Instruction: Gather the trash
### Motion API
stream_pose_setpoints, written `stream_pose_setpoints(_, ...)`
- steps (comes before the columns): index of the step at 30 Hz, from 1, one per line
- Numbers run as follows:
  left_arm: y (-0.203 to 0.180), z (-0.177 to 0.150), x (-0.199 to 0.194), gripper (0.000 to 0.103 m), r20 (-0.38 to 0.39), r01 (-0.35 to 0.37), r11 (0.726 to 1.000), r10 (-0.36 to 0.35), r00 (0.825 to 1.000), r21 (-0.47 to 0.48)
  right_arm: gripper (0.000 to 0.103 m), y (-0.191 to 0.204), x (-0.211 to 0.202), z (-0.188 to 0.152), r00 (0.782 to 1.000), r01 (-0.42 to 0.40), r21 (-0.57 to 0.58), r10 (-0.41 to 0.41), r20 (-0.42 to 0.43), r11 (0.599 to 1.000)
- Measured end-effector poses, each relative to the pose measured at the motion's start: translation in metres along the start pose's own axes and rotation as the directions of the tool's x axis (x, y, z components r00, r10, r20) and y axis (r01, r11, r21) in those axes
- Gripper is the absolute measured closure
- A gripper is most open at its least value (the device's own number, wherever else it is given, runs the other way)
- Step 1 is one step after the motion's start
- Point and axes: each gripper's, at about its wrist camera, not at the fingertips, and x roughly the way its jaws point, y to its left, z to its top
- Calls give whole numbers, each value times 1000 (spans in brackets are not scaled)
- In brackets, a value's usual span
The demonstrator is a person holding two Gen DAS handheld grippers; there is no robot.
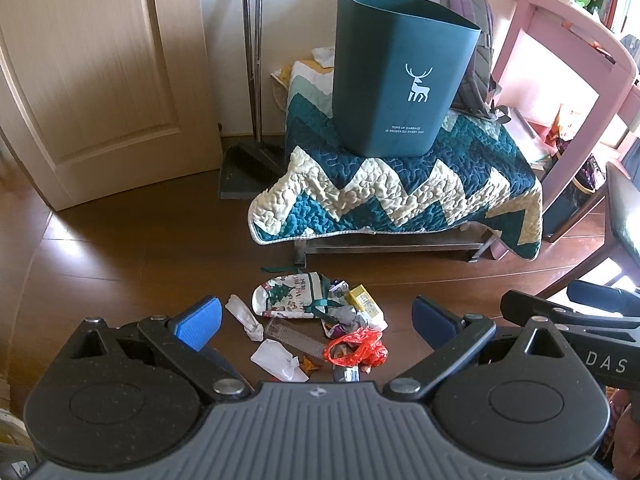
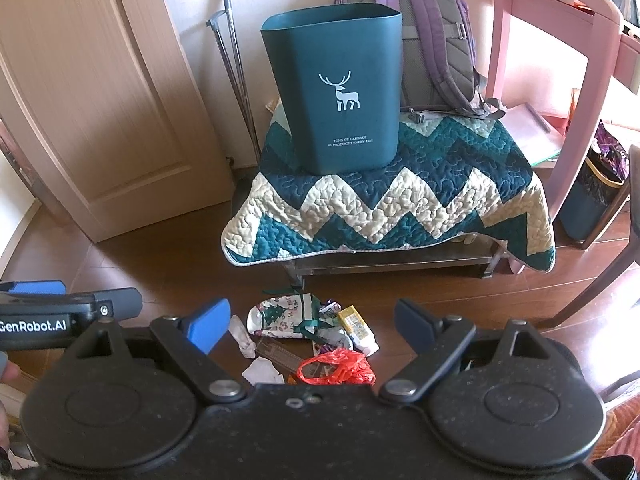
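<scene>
Hovering side by side above a dark wooden floor (image 1: 120,240), the left gripper (image 1: 316,322) and the right gripper (image 2: 312,326) both stand with jaws spread wide and nothing between their blue pads. At the centre of each wrist view, just ahead of the fingers, lies a small heap of litter — a crumpled red plastic bag (image 1: 356,346) at 5 o'clock of the pile, a flattened white wrapper printed with Christmas trees (image 1: 288,294) at 11 o'clock, a yellow-and-white carton (image 2: 356,328) at 2 o'clock, scraps of white tissue (image 1: 244,316) at 9 o'clock, and a clear plastic ruler (image 1: 292,338) running through the middle. None of it touches either gripper.

At 12 o'clock from the heap, well apart from it, a dark teal plastic waste bin with a white deer print (image 2: 336,92) stands upright on a low bench draped in a teal-and-cream zigzag quilt (image 2: 392,204). A purple and grey backpack (image 2: 428,40) leans just behind the bin, at its 2 o'clock. A beige panelled door (image 1: 80,80) fills 10 o'clock, with a long-handled broom and dustpan (image 1: 252,120) beside it — and a pink wooden frame (image 2: 560,40) rises at 2 o'clock.
</scene>
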Motion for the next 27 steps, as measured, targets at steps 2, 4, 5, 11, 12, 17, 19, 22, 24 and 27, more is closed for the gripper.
stream_pose_setpoints(2,0,0,0,1,1,0,1000,0,1000,-1,14,0,0,0,1000,1,-1,-1,0,1000)
stream_pose_setpoints(4,0,1,0,1,1,0,1000,0,1000,-2,14,1,1,0,1000,1,-2,-1,0,1000)
stream_pose_setpoints(5,2,0,0,1,2,2,1000,-2,1000,-6,14,1,1,0,1000,2,-2,-2,0,1000)
stream_pose_setpoints(11,7,-1,1,1,-3,9,1000,-9,1000,-21,14,2,2,1,1000,2,-2,-2,-4,1000)
stream_pose_setpoints(12,9,-2,1,1,-5,12,1000,-13,1000,-25,14,2,3,1,1000,4,-3,-4,-5,1000)
stream_pose_setpoints(17,23,0,10,1,-3,40,997,-40,999,-68,14,3,6,-1,1000,12,-9,-12,-9,1000)
stream_pose_setpoints(19,30,3,15,1,4,45,995,-45,999,-84,14,3,9,0,1000,15,-16,-15,-15,1000)
stream_pose_setpoints(22,39,12,29,1,25,46,996,-44,999,-80,14,4,17,6,1000,26,-28,-27,-13,999)
stream_pose_setpoints(24,45,20,41,1,45,52,996,-49,998,-70,14,4,26,11,999,30,-43,-31,-12,999)
stream_pose_setpoints(27,54,35,64,1,63,52,998,-49,997,-43,14,3,51,19,999,42,-79,-43,-6,996)
